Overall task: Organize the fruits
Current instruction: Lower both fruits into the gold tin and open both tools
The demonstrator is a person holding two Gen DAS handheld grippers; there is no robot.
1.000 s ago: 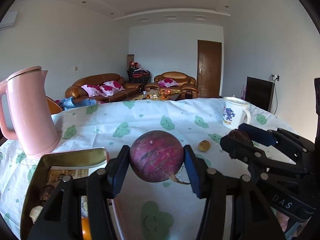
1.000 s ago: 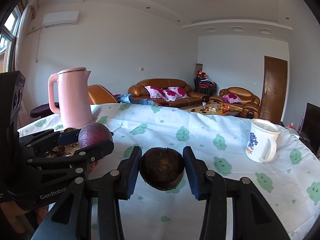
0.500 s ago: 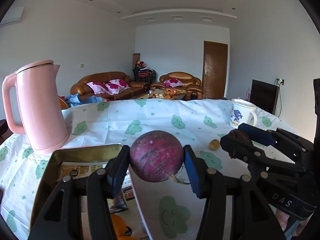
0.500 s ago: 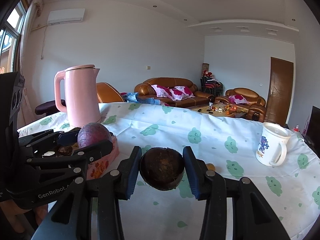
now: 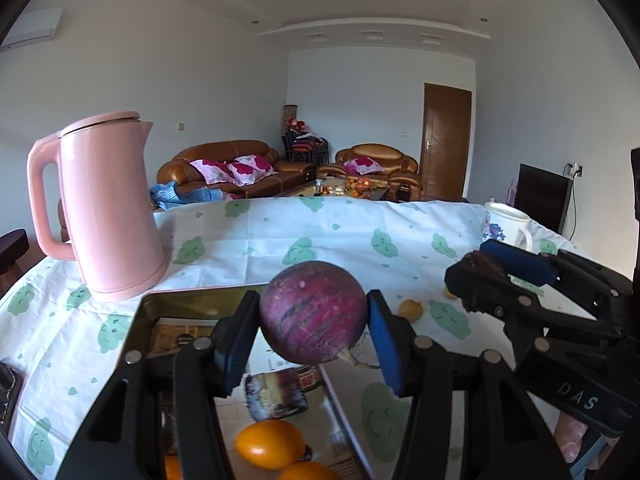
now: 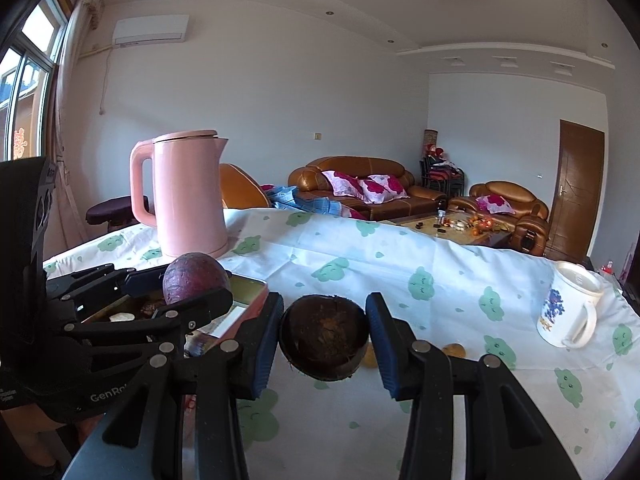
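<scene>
My left gripper [image 5: 314, 336] is shut on a round purple-red fruit [image 5: 313, 312] and holds it above the right side of a gold metal tin [image 5: 192, 300]. Orange fruits [image 5: 269, 443] lie in the tin's near end. My right gripper [image 6: 325, 338] is shut on a dark brown round fruit [image 6: 324, 330] and holds it above the tablecloth, just right of the tin [image 6: 252, 280]. It also shows at the right of the left wrist view [image 5: 486, 270]. Small yellow fruits [image 5: 411, 309] lie on the cloth beyond the grippers.
A tall pink kettle [image 5: 108, 208] stands behind the tin at the back left. A white mug with a blue print [image 6: 568, 310] stands at the right. The table has a white cloth with green cloud figures [image 6: 400, 264]. Sofas stand in the room behind.
Both grippers have moved left with their fruits. The left gripper's purple fruit now hangs over the tin, and the tin's orange fruits have come into view.
</scene>
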